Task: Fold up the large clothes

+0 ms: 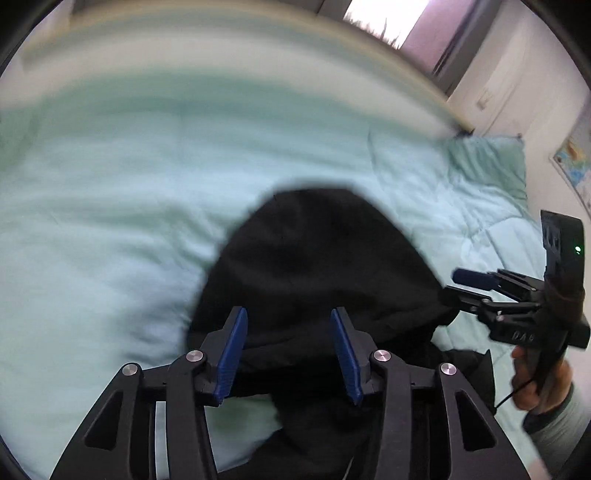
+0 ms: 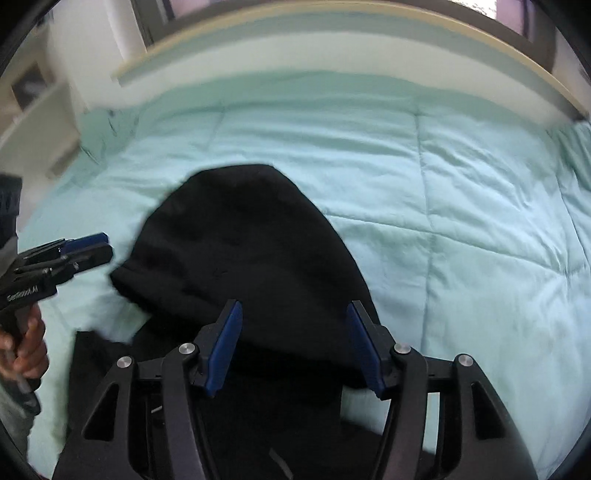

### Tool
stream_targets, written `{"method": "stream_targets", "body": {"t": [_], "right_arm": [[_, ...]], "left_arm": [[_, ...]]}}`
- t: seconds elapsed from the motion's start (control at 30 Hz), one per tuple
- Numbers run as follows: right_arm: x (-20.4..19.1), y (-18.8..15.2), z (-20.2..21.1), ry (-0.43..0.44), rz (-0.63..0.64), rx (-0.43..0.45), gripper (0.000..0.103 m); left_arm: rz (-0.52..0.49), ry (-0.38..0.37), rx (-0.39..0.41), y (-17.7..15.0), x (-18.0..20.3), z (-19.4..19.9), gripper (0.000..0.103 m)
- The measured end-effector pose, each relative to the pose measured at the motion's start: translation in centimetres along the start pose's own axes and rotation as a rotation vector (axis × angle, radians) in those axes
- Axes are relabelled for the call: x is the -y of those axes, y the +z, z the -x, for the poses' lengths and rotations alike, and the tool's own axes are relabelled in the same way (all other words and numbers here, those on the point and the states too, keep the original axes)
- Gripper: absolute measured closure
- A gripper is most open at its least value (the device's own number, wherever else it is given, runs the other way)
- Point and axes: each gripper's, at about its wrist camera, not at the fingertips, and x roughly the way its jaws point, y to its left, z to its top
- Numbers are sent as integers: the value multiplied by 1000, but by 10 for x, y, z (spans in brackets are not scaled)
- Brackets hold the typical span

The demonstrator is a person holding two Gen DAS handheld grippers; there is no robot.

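A black hooded garment (image 1: 317,258) lies on a pale mint quilt; its rounded hood points away from me in both views (image 2: 243,251). My left gripper (image 1: 290,321) is open and empty, hovering just above the near part of the hood. My right gripper (image 2: 295,317) is open and empty, above the hood's near right side. The right gripper also shows at the right of the left wrist view (image 1: 476,284), beside the garment's edge. The left gripper shows at the left of the right wrist view (image 2: 88,247). The garment's body runs under the grippers, mostly hidden.
The mint quilt (image 2: 461,192) covers a bed. A pillow (image 1: 487,162) lies at the right end. A pale bed rail (image 2: 332,22) and a window (image 1: 388,18) run along the far side. A white shelf (image 2: 40,114) stands at the left.
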Motion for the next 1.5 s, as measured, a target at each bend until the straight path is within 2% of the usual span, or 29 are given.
{"method": "stream_targets", "body": {"t": [0.03,0.1,0.17,0.23,0.4,0.63,0.73,0.8,0.83,0.93,1.03,1.13,1.2,1.27,1.3,1.33,1.37,1.4,1.43,1.47,1.5], "right_arm": [[0,-3,-15,-3,6,-30,41],[1,-20,-52,-23,14,-128,42],[9,-36,-83,-20,1,-192,42],[16,-44,-90,-1,-28,-172,43],[22,-42,-73,25,-26,-161,43],[37,-31,-25,87,-17,-113,41],[48,-19,-11,104,-20,-81,31],[51,-6,-11,91,-10,-68,29],[53,1,-14,82,-2,-65,28],[57,23,-32,81,8,-85,26],[64,45,-54,157,6,-132,26],[54,69,-80,189,40,-183,26],[54,75,-94,229,46,-217,25],[52,80,-108,295,48,-252,25],[44,78,-116,299,57,-258,25],[43,77,-118,302,70,-259,27],[40,77,-118,309,85,-253,43],[37,77,-120,315,94,-243,53],[34,76,-113,324,111,-226,67],[30,72,-101,323,138,-192,74],[27,69,-90,317,158,-168,77]], "left_arm": [[9,1,-35,-5,-6,-14,55],[5,67,-103,-18,-20,-50,54],[22,53,-102,-30,-30,-69,54],[21,56,-92,-28,-28,-67,54],[-6,59,-78,-22,-20,-48,54],[-57,48,15,3,-8,5,54],[-61,51,54,24,-10,16,43],[-54,64,54,35,-17,14,34],[-47,47,36,44,-21,9,33],[-8,-72,-59,64,-35,-19,33],[-7,-119,-127,75,-45,-45,33],[42,-235,-160,79,-59,-65,33],[85,-270,-165,79,-66,-75,33],[89,-280,-167,77,-68,-80,33],[82,-276,-155,76,-67,-80,34],[70,-272,-137,76,-64,-78,39],[34,-264,-108,73,-58,-74,64],[8,-252,-102,71,-53,-71,84],[-20,-233,-90,69,-48,-66,86],[-45,-223,-72,67,-42,-59,89],[-74,-223,-50,62,-35,-48,90]]}}
